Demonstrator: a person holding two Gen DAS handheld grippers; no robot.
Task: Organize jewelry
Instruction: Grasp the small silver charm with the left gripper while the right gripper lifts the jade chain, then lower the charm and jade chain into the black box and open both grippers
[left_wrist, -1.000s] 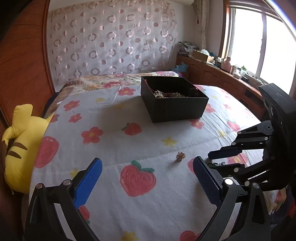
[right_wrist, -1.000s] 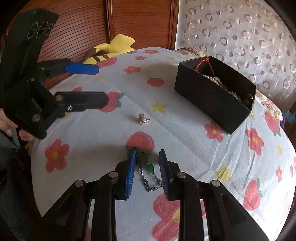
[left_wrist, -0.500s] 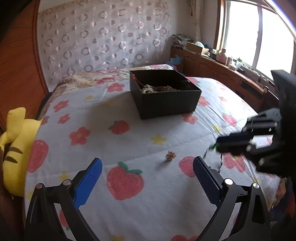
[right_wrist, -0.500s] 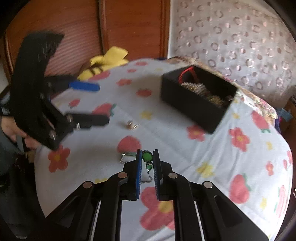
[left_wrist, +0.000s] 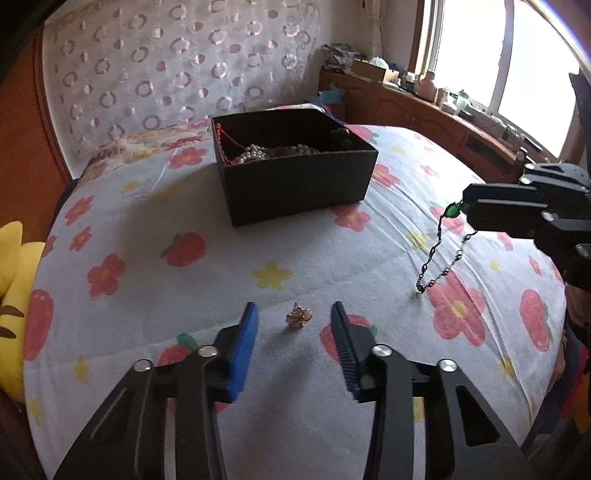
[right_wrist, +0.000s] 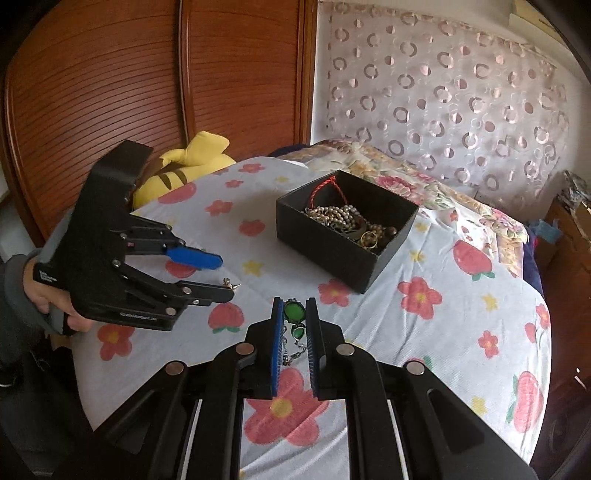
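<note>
Left wrist view showed the left tool (left_wrist: 293, 321) spread open and low over the bed (left_wrist: 147, 280), its fingers either side of a small pale ring (left_wrist: 298, 318) that lay on the quilt between them, touching neither. Farther back on the bed stood a black box (left_wrist: 295, 184), open at the top, with pearl strands and a red cord heaped inside. At the right edge the right tool (left_wrist: 466, 208) was clamped on a green-stoned necklace (left_wrist: 439, 251), whose dark chain hung down in a loop with its lowest end at or just above the quilt; contact could not be told. Right wrist view confirmed that grip: the right tool (right_wrist: 294, 312) had its fingers nearly together with the necklace (right_wrist: 293, 314) pinched between the pads, green stones at the tips and chain trailing back between the fingers. Beyond it the box (right_wrist: 332, 254) sat well apart, holding pearls, a gold ring and the red cord. The left tool (right_wrist: 221, 277) hung at the left, held by a hand (right_wrist: 44, 299), with the ring (right_wrist: 229, 283) by its tips. A yellow plush (right_wrist: 184, 170) lay at the bed's far edge.
</note>
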